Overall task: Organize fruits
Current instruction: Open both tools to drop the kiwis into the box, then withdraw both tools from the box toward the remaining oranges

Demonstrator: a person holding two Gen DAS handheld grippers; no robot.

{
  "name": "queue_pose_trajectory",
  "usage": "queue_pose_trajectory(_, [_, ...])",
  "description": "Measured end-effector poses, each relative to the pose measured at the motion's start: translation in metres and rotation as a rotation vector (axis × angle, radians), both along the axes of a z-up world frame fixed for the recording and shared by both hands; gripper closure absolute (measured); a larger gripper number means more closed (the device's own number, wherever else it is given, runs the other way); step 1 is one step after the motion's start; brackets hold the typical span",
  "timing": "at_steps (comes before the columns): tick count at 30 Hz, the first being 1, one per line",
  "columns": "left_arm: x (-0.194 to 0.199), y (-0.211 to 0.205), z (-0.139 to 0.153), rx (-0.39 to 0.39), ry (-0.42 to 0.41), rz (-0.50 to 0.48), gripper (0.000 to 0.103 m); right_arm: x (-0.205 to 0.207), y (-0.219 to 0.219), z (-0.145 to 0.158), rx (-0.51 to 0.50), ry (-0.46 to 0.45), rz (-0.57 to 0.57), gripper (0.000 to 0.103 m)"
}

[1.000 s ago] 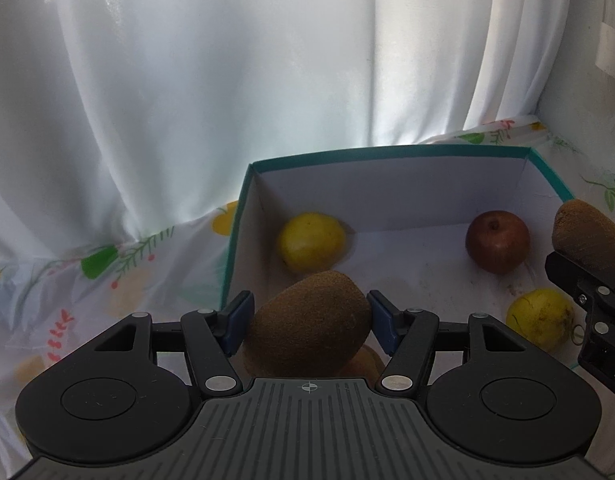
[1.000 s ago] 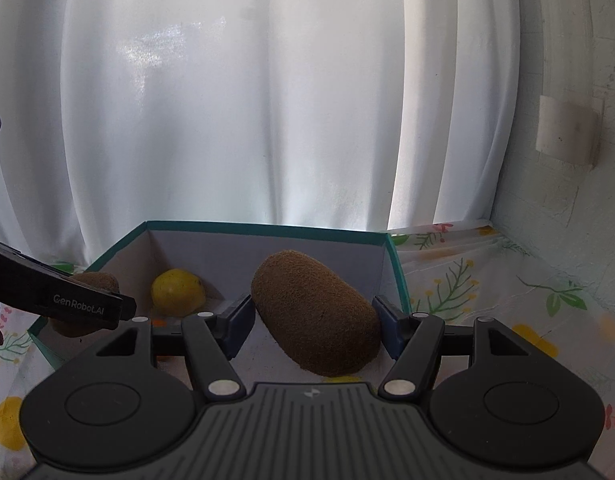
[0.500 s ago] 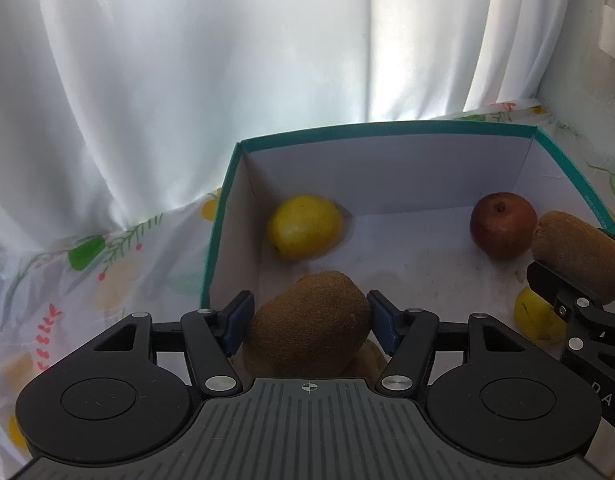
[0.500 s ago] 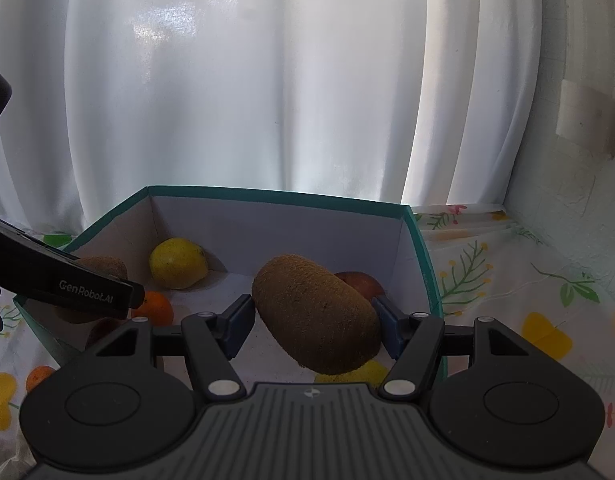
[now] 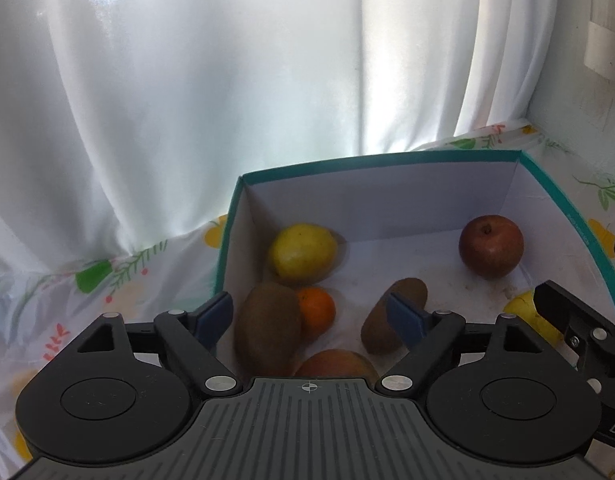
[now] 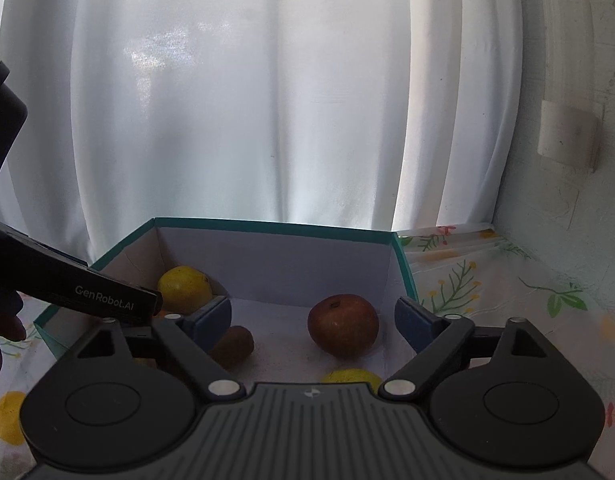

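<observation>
Now that both my jaws stand wide and bare, each kiwi I gripped a second ago lies loose in the box. My left gripper hangs over the larger kiwi, which touches the orange; my right gripper hovers near the smaller kiwi and the red apple. Both drops look done, so I judge any fruit outside comes next.

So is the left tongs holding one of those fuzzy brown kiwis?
No, the left tongs are spread open and empty, with the fuzzy brown kiwi lying below them on the floor of the teal-rimmed cardboard box.
</observation>
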State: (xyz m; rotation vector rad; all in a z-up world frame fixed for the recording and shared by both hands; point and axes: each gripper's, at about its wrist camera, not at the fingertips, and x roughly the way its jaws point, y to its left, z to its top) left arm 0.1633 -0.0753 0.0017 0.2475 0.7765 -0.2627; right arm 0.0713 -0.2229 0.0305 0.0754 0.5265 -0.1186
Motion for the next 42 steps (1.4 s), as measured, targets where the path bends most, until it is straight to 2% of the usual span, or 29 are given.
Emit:
queue_pose_trajectory(7, [-0.027,0.038,0.016,-0.016,-0.036,0.039,0.014,-0.038,0.001,0.012,0.011,-0.092,-0.027,0.000])
queue_pose_trajectory(9, [-0.034,0.054,0.019,-0.028,-0.038,0.058,0.014,-0.047,0.002,0.012,0.029,-0.088,-0.038,0.000])
queue_pose_trajectory(14, [-0.045,0.086,0.012,-0.046,-0.006,0.099,0.015,-0.065,0.016,0.002,0.091,-0.028,-0.002,0.000])
queue_pose_trajectory(19, [-0.054,0.101,0.000,-0.055,0.029,0.106,0.015,-0.082,0.045,-0.004,0.038,0.013,0.054,0.000])
queue_pose_trajectory(26, [-0.061,0.109,-0.017,-0.040,0.076,0.083,0.015,-0.092,0.086,-0.018,0.032,0.110,0.129,0.000])
queue_pose_trajectory(37, [-0.070,0.127,-0.020,-0.047,0.092,0.017,0.015,-0.095,0.141,-0.020,-0.031,0.215,0.108,0.000])
queue_pose_trajectory(42, [-0.071,0.140,-0.021,-0.063,0.101,0.022,0.015,-0.099,0.156,-0.019,-0.074,0.227,0.125,0.002])
